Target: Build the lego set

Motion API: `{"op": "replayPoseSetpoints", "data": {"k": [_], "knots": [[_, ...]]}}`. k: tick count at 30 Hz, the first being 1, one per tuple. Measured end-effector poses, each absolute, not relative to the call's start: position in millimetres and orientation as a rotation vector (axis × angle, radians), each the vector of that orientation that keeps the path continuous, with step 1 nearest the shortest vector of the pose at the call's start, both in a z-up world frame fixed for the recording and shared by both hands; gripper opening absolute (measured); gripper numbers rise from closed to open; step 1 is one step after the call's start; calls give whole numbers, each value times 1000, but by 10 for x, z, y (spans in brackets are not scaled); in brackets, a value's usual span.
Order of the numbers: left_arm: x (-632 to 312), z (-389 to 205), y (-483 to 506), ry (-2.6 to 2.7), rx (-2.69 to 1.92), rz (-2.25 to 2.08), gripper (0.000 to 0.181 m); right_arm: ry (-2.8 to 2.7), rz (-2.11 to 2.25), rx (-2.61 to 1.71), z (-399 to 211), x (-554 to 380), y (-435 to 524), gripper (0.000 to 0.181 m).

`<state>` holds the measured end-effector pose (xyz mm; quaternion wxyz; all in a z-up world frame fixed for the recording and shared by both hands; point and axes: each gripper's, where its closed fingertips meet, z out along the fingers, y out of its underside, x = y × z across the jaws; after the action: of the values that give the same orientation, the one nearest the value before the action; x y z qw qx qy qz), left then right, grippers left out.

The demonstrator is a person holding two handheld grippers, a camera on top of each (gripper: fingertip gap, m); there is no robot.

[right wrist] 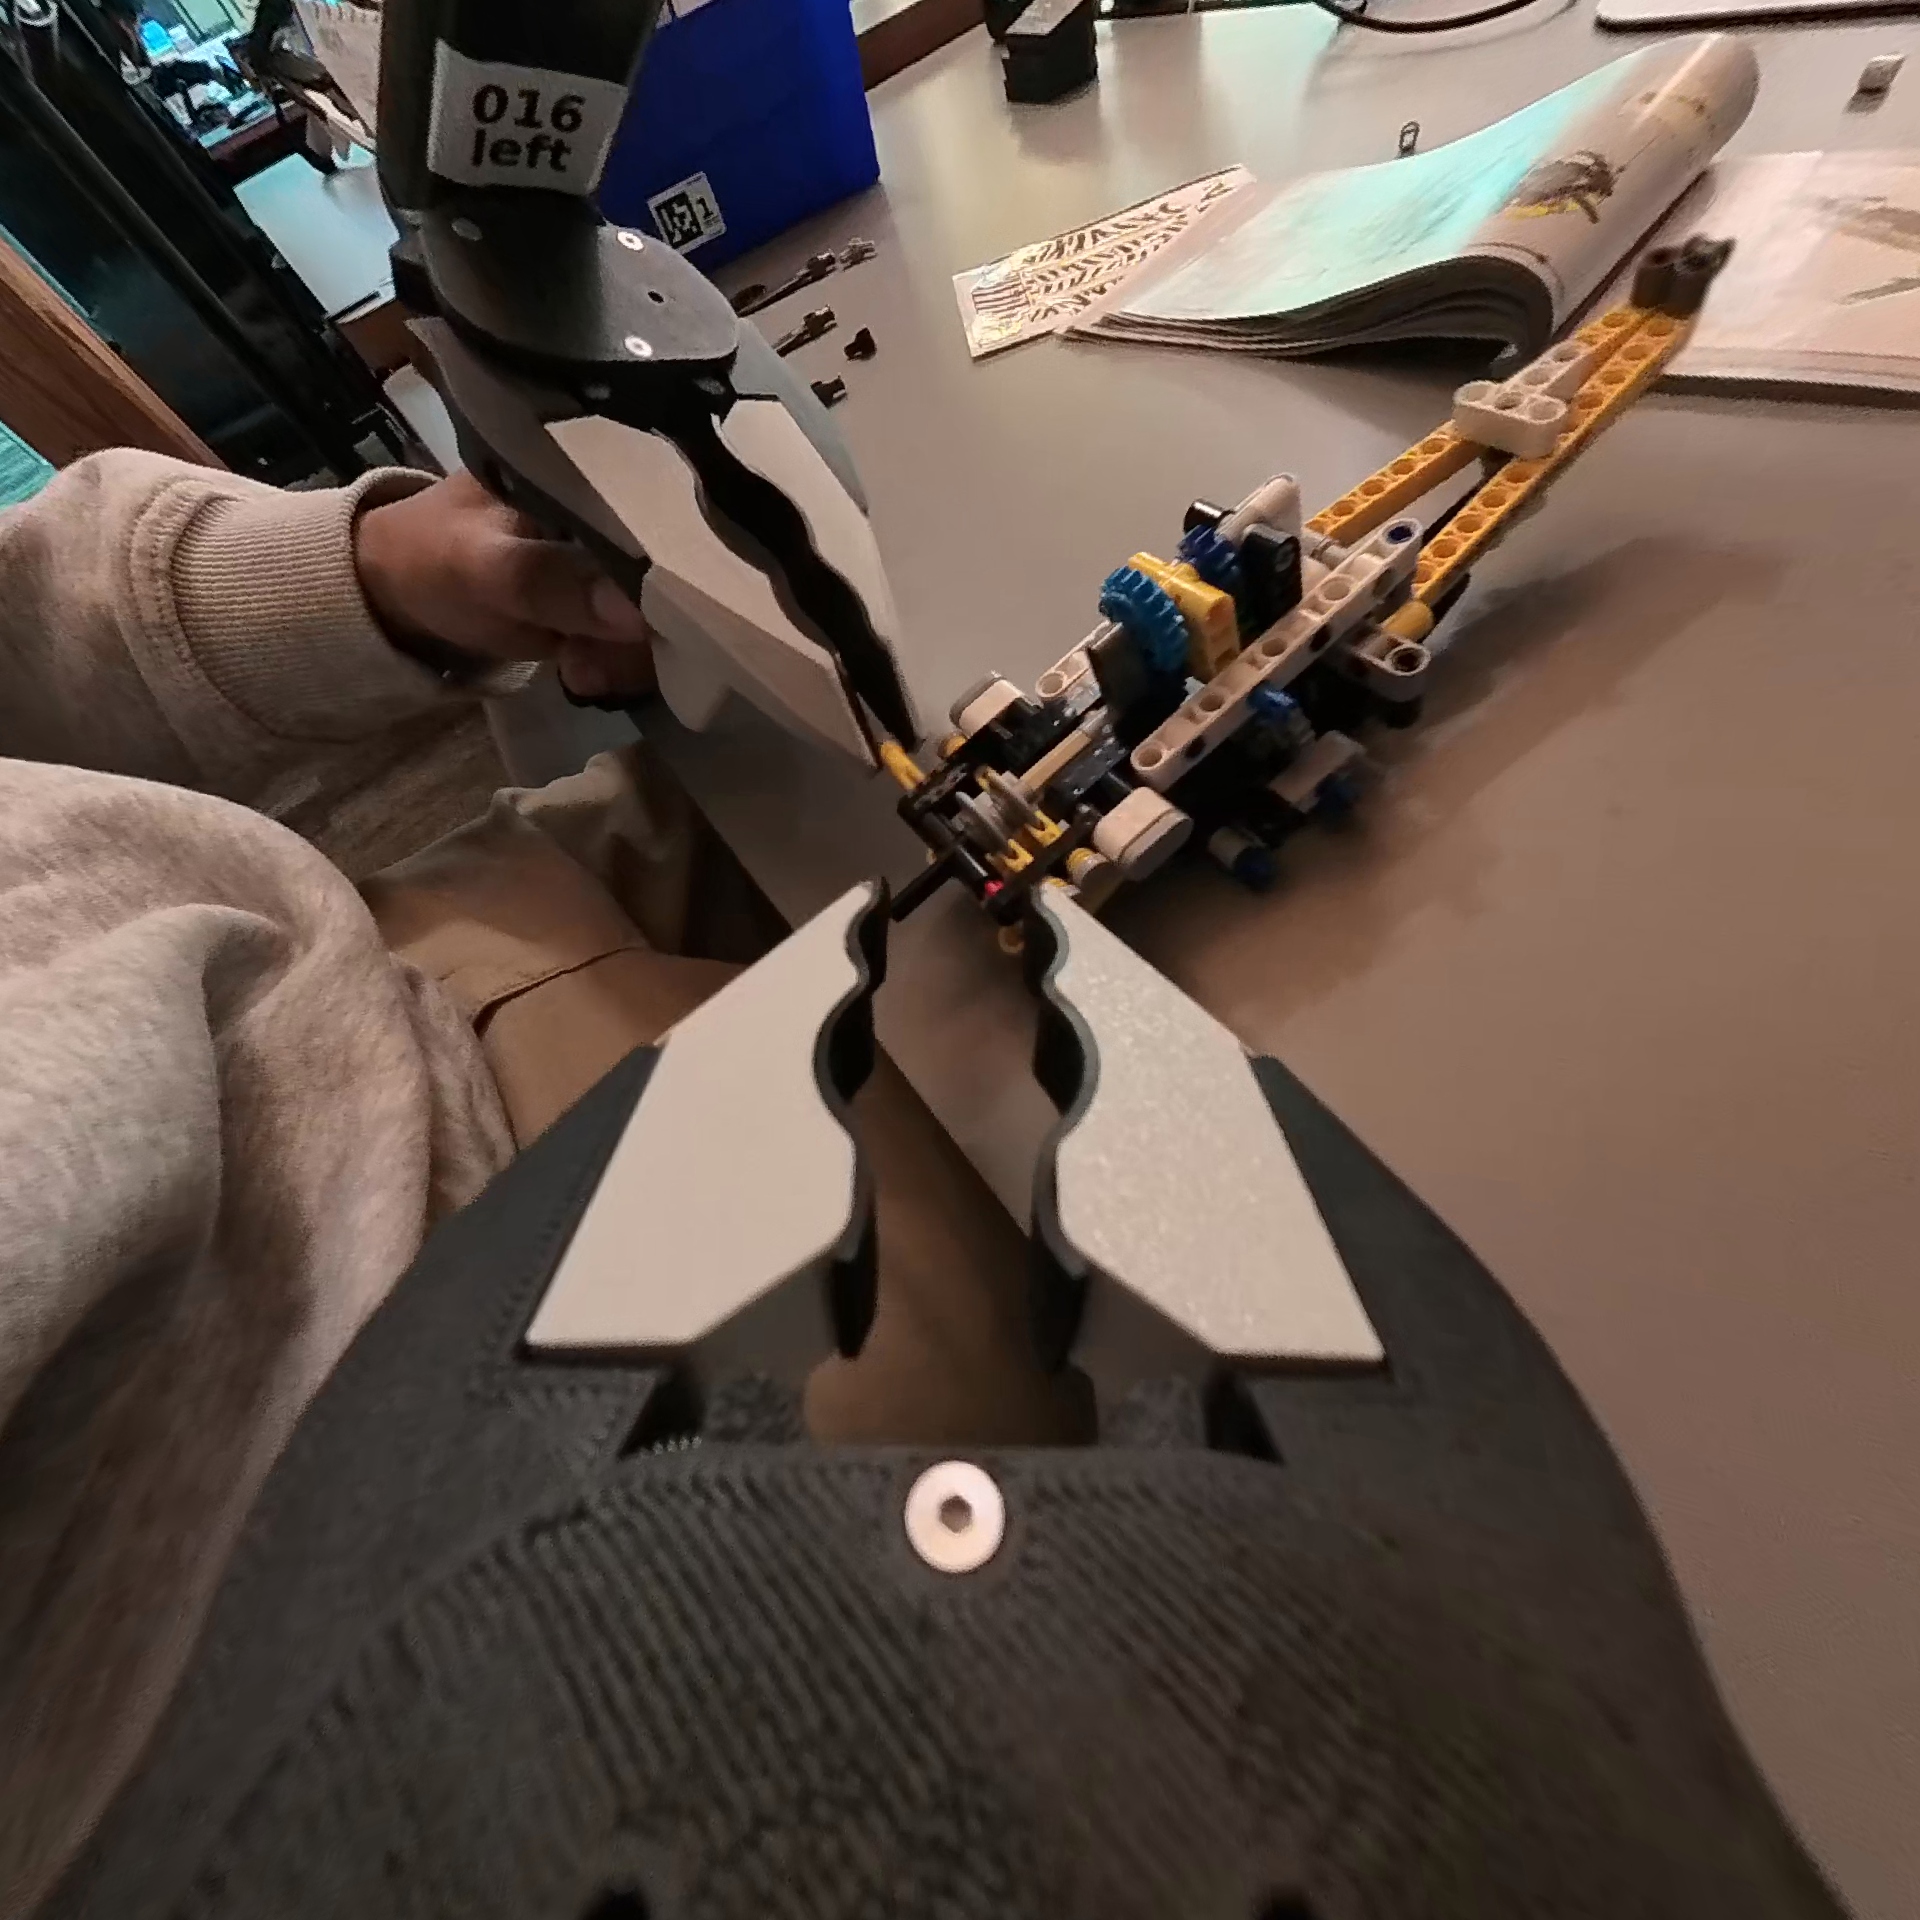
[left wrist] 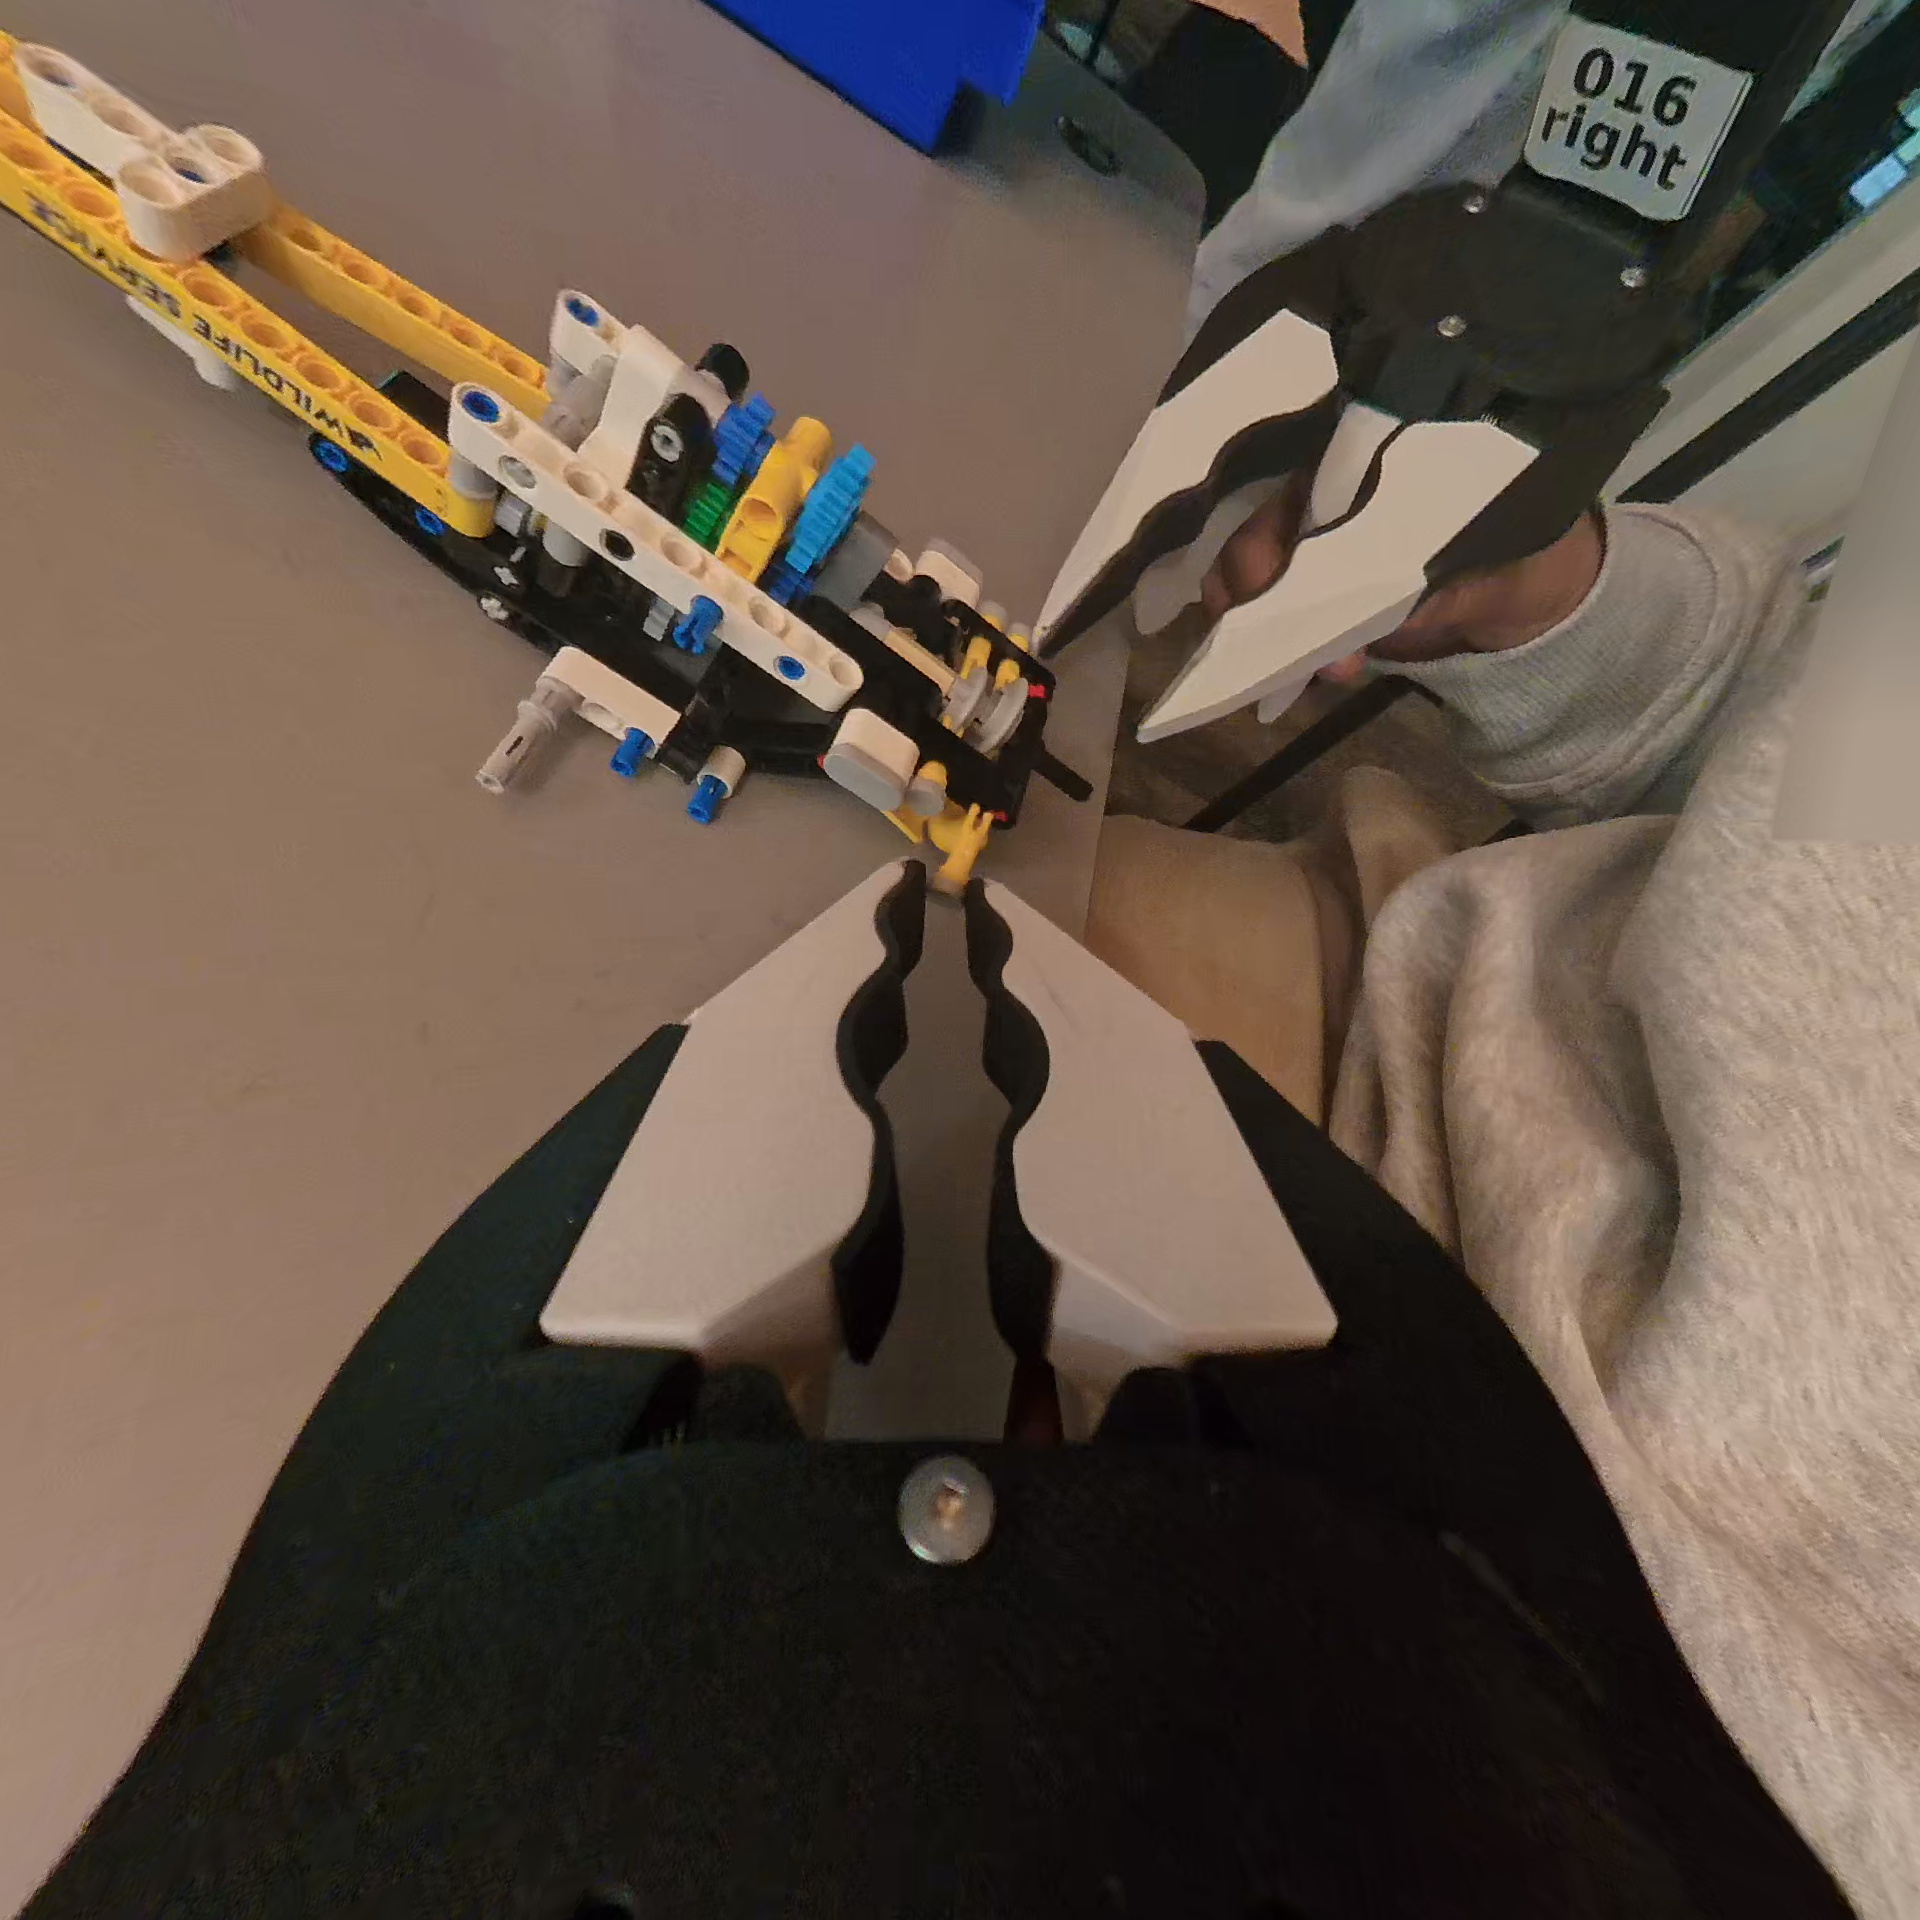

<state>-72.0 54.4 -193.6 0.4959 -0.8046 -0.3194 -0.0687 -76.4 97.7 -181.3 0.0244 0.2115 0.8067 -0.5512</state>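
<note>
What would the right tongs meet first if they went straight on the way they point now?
Probably the black pin sticking out of the near end of the lego model, just ahead of the open right tongs; depth is unclear, so contact may already be close.

One lego model (right wrist: 1247,717), two tools (left wrist: 943,883) (right wrist: 961,914), one booklet (right wrist: 1455,229), one blue box (right wrist: 748,125)

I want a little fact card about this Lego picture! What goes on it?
Model: long yellow, white and black Lego vehicle frame with blue gears, lying on the grey table
Left gripper: jaws pinching a small yellow axle piece at the frame's near end
Right gripper: jaws open, tips beside the frame's black end
Booklet: open instruction booklet behind the model
Box: blue plastic box at the far table edge
Loose parts: small dark pieces near the box
</note>
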Motion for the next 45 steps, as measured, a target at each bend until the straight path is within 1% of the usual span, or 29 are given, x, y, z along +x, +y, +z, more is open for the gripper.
{"op": "replayPoseSetpoints", "data": {"k": [7,15,38,45], "knots": [[-748,-1961,570,-803,-1954,-155,6,2493,-1741,717,-1784,-858,1047,24],[-749,-1959,616,-811,-1946,-153,6,2488,-1711,763,-1838,-898,1078,32],[-764,-1983,662,-904,-1903,-191,5,2518,-1690,726,-1861,-871,1051,34],[-758,-1974,644,-867,-1973,-145,5,2511,-1691,724,-1856,-871,1046,34]]}}
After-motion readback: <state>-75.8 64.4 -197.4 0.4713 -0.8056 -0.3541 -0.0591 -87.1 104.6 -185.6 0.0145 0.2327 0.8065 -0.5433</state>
